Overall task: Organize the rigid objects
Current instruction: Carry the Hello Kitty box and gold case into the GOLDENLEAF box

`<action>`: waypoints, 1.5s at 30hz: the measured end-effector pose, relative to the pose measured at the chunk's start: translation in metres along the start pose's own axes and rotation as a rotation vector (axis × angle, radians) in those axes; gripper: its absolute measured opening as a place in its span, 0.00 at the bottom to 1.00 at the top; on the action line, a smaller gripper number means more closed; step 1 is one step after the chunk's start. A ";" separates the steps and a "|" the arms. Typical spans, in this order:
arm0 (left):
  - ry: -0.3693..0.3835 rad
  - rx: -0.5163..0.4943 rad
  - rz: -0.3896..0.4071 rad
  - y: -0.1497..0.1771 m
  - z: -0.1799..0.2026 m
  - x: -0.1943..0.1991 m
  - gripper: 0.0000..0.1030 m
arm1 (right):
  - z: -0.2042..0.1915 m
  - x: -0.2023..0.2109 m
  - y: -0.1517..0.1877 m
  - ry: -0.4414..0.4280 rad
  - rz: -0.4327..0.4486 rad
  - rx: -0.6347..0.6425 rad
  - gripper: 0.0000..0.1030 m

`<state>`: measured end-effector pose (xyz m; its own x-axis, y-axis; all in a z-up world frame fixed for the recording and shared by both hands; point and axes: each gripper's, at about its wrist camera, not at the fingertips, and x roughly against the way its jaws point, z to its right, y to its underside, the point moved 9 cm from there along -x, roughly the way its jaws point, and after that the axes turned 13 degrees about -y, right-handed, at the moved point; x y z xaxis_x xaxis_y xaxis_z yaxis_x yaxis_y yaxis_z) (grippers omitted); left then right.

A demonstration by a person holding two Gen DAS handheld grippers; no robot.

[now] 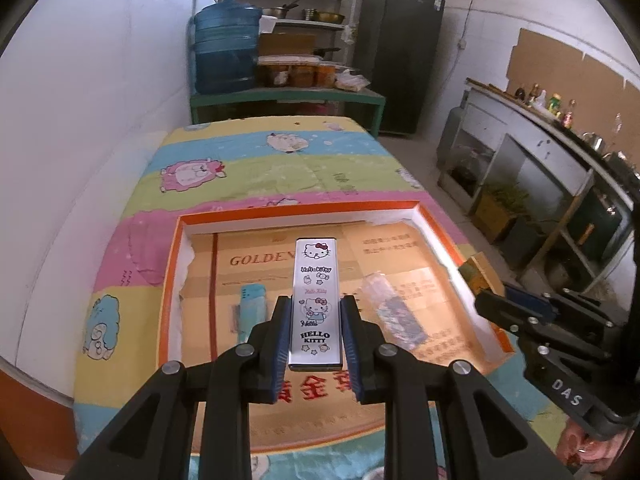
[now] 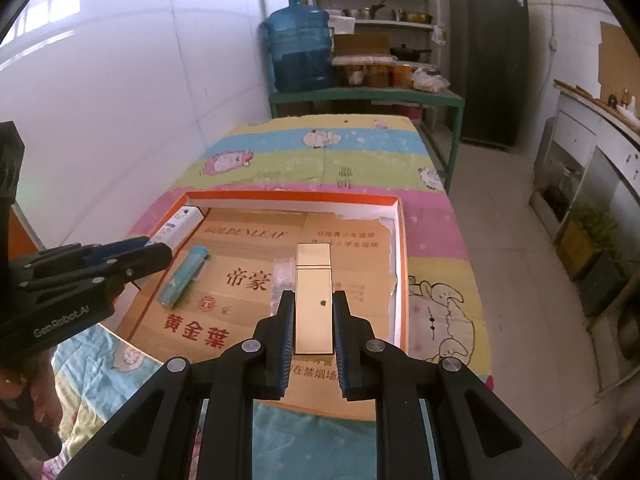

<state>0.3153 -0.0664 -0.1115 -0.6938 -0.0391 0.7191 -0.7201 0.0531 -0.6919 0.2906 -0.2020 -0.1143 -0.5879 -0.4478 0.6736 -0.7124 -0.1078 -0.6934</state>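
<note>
A table draped in a pastel cartoon-sheep cloth (image 1: 256, 168) fills the middle of both views, pushed against a white wall (image 1: 100, 112) on the left of the frame. Beyond it, in the upper centre, a green bench (image 1: 288, 100) carries a big blue water jug (image 1: 226, 48) and jars, with shelves of pots above and a dark refrigerator (image 1: 400, 52) to the right; a counter with bottles (image 1: 544, 100) runs along the right edge. On the cloth lies a shallow orange-rimmed box (image 1: 176, 280) lined with flattened cardboard printed in Chinese characters. In the lower centre of the left wrist view, the left gripper (image 1: 316, 328) is clamped on a slim Hello Kitty case (image 1: 316, 300), its blue-padded fingers (image 1: 282, 332) pressed against both long sides, the case held over the box interior. In the right wrist view, the right gripper (image 2: 314, 324) likewise grasps a gold rectangular case (image 2: 314, 300) between its narrowly spaced fingers, above the box's right half. A light blue lighter (image 2: 184, 274) lies flat on the cardboard left of centre, and a clear plastic piece (image 2: 282, 276) lies just left of the gold case
</note>
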 end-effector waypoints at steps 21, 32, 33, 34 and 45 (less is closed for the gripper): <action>-0.112 -0.035 -0.023 0.010 -0.005 -0.041 0.24 | 0.017 -0.044 0.004 -0.011 -0.066 -0.025 0.17; -0.090 -0.053 -0.086 0.022 0.005 -0.059 0.24 | 0.019 -0.059 0.007 -0.013 -0.092 -0.021 0.17; -0.087 -0.054 -0.092 0.023 0.005 -0.061 0.24 | 0.019 -0.061 0.007 -0.010 -0.096 -0.020 0.17; -0.084 -0.055 -0.097 0.024 0.006 -0.062 0.24 | 0.020 -0.062 0.008 -0.008 -0.098 -0.020 0.17; -0.071 -0.066 -0.135 0.033 0.009 -0.073 0.24 | 0.023 -0.080 0.014 0.002 -0.143 -0.018 0.17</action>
<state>0.3420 -0.0708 -0.1873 -0.5919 -0.1202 0.7970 -0.8059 0.1083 -0.5821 0.3366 -0.1880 -0.1838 -0.4809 -0.4278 0.7654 -0.7957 -0.1539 -0.5859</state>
